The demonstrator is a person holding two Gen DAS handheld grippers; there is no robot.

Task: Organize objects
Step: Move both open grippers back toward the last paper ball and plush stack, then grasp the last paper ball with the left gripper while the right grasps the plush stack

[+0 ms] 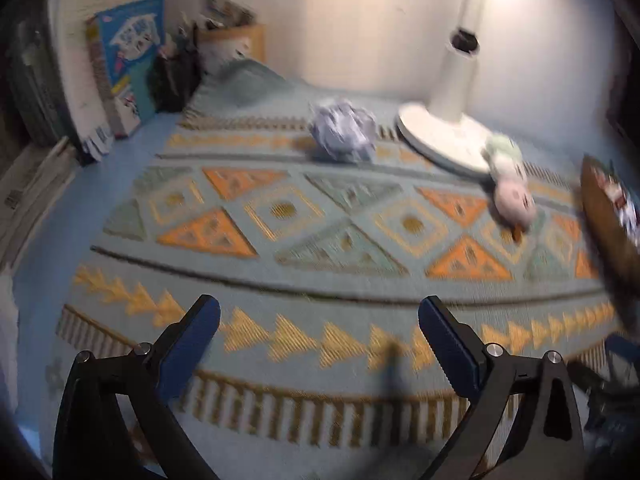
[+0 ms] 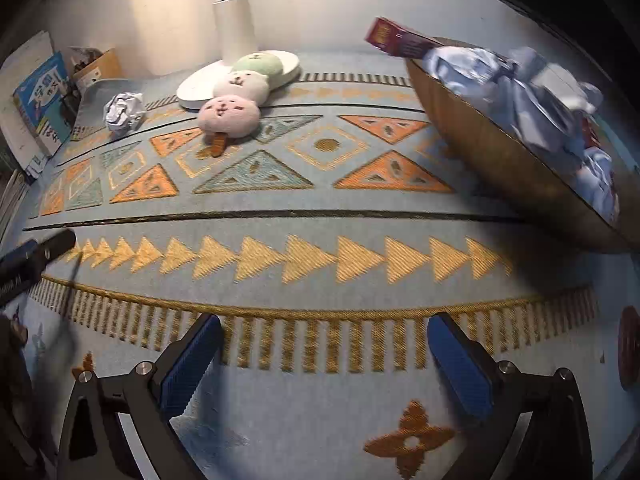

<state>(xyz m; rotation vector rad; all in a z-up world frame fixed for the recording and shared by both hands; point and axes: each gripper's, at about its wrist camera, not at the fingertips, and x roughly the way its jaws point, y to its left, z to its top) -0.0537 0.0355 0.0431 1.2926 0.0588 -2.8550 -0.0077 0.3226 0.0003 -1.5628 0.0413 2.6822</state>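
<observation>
Through the left wrist camera I see my left hand-held gripper [image 1: 319,322] with its jaws spread wide and nothing between them, hanging above the patterned mat [image 1: 320,240] that covers the desk. That view is blurred. Through the right wrist camera my right hand-held gripper [image 2: 324,340] is just as wide apart and empty, poised over the near fringe of the same mat.

The things I have to organize are spread across the far half of the mat. A crumpled paper ball [image 2: 123,112] lies by itself toward the far left, near the mat's turned-up corner. A plush toy [image 2: 236,100] made of three round faces, pink, cream and green, lies partly on the round white base of the desk lamp [image 2: 232,12], its pink end and a small orange stick resting on the mat. On the right stands a wooden bowl [image 2: 500,160], already holding crumpled pale blue paper [image 2: 532,96], with a red box [image 2: 394,36] poking over its far rim.

Books [image 1: 128,64] stand against the wall at the far left, with a cardboard box [image 1: 236,40] beside them. At the left edge of the right view I can make out a dark finger of the left hand-held gripper above the mat.
</observation>
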